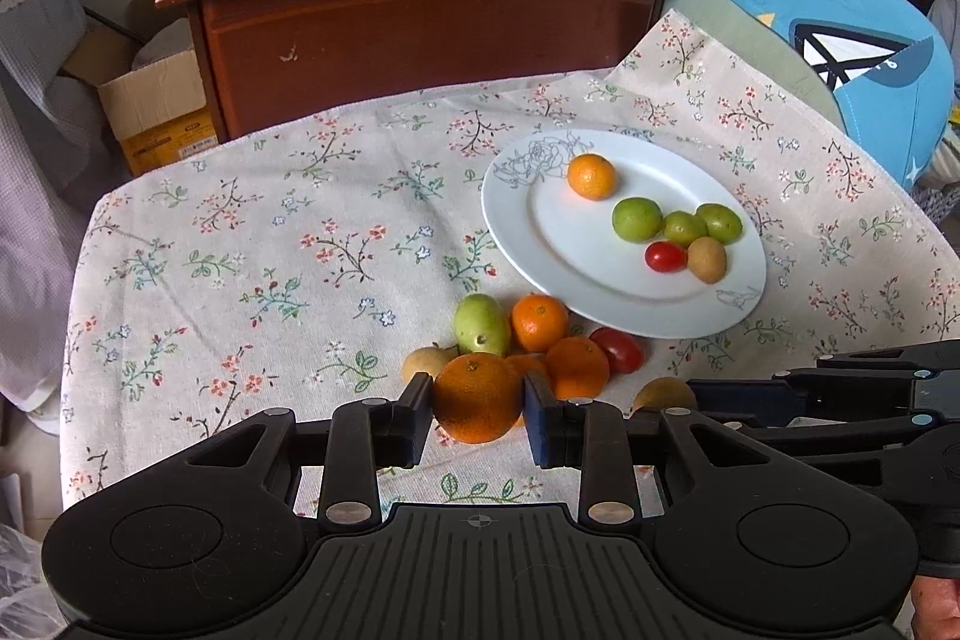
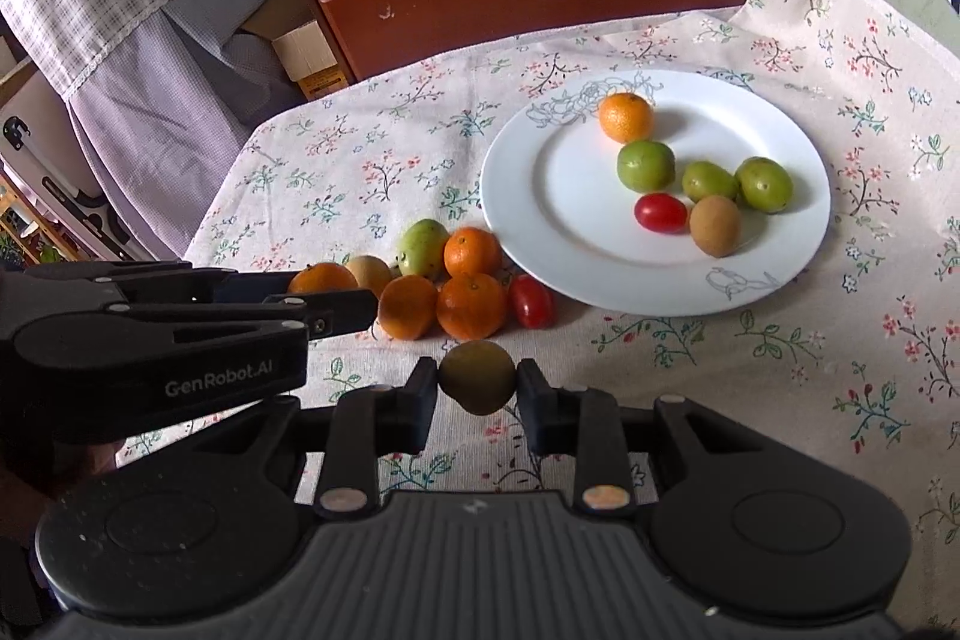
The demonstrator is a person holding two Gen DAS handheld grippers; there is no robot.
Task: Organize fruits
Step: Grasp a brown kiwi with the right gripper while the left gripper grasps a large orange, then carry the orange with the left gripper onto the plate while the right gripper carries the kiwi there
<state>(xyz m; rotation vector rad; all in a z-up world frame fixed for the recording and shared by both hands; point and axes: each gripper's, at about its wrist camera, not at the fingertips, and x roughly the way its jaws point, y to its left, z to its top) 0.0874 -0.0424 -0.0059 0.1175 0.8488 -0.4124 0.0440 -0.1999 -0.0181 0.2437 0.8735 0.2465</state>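
Left gripper (image 1: 478,403) pinching an orange (image 1: 477,397) between narrowly spread fingers; right gripper (image 2: 477,388) likewise clamped on a brownish fruit (image 2: 477,377).

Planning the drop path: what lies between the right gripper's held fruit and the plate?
In the right wrist view, an orange and red tomato lie before the plate.

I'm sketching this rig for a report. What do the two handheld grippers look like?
Both are matte black plastic. The left gripper and right gripper have ribbed bodies, round side discs, silver pivot pins and dark blue finger pads. White GenRobot.AI lettering marks the left one's side.
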